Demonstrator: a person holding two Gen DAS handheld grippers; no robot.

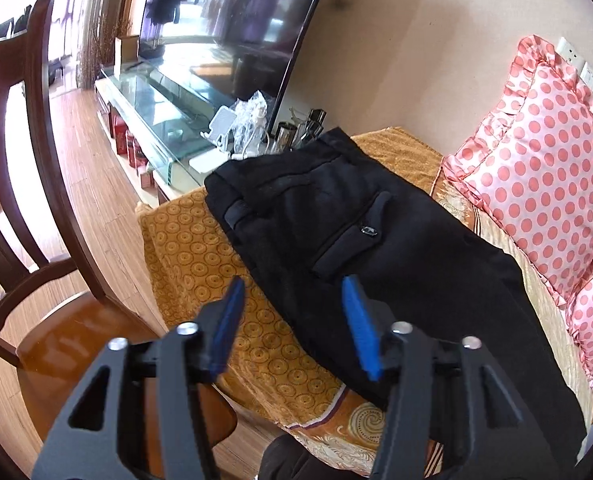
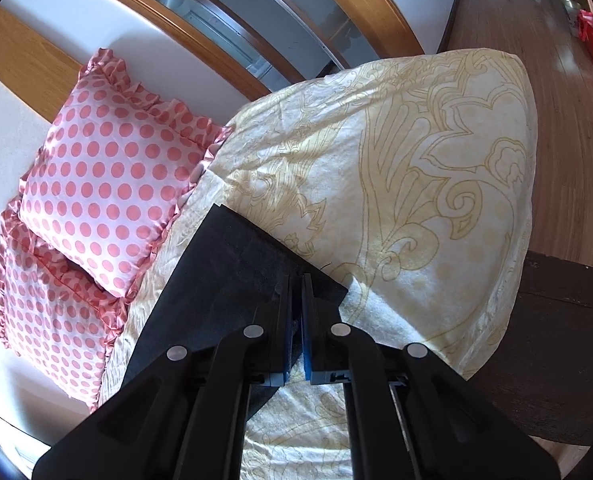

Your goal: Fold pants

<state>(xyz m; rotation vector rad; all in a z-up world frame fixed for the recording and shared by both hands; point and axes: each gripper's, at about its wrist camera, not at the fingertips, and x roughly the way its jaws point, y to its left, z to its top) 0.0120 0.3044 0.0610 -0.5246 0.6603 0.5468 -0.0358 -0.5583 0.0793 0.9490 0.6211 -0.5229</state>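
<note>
A: Where are the black pants (image 1: 376,220) right now?

B: Lying on the orange patterned blanket (image 1: 200,256), just past the left gripper (image 1: 294,294), whose blue fingers (image 1: 232,316) are spread wide with nothing between them.

A: And the right gripper (image 2: 296,292)?

B: Clamped on the pant-leg hem (image 2: 252,256), over the cream quilt (image 2: 416,160). Polka-dot pillows (image 2: 108,176) sit left of the fingers.

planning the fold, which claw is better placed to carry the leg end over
Right. The right claw is shut on the hem of the black pants; the left claw is open above the waist end, gripping nothing.
</note>
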